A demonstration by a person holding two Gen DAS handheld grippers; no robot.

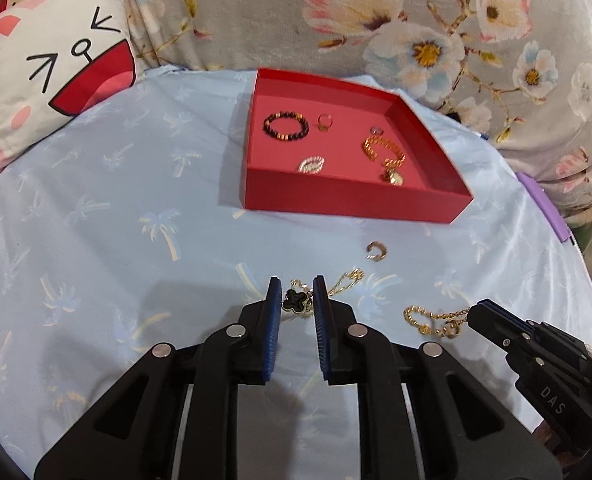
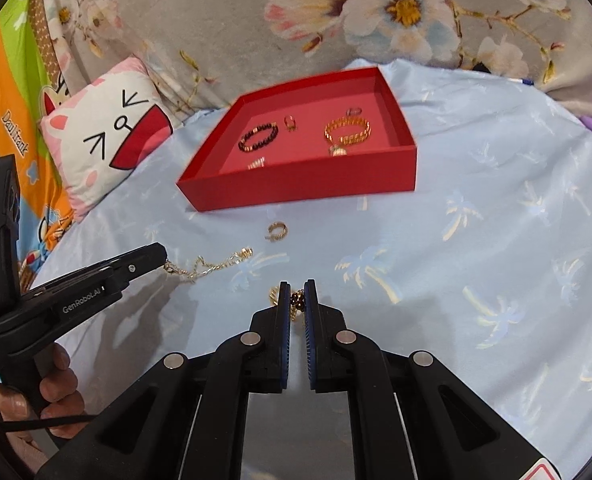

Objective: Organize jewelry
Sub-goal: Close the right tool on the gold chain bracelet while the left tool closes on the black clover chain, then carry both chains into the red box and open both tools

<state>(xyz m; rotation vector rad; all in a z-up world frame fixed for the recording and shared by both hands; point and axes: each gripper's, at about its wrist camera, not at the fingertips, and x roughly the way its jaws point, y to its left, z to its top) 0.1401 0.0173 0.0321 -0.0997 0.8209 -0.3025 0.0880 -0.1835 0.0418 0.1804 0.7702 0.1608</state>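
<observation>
Most of the jewelry already lies in the red tray [image 1: 356, 200] at the far side of the pale blue palm-print sheet [image 1: 115, 200]. Inside it are a dark beaded bracelet [image 1: 285, 127], a small ring [image 1: 324, 121], a sparkly white piece [image 1: 312, 165], a gold chain bracelet [image 1: 384, 152], a gold pendant [image 1: 394, 178] and another small ring [image 1: 376, 131].

Three pieces are left outside. A gold ear cuff [image 1: 376, 251] sits loose on the sheet just near of the tray. The left claw [image 1: 297, 296] is clenched on a gold chain with a black clover charm [image 1: 296, 300], the charm between its blue pads. The right claw [image 2: 297, 296] is clenched on a second gold chain [image 1: 432, 320], which trails left from its tip.

By my reading, about two thirds is done; both held chains and the cuff still need to go into the tray.
</observation>
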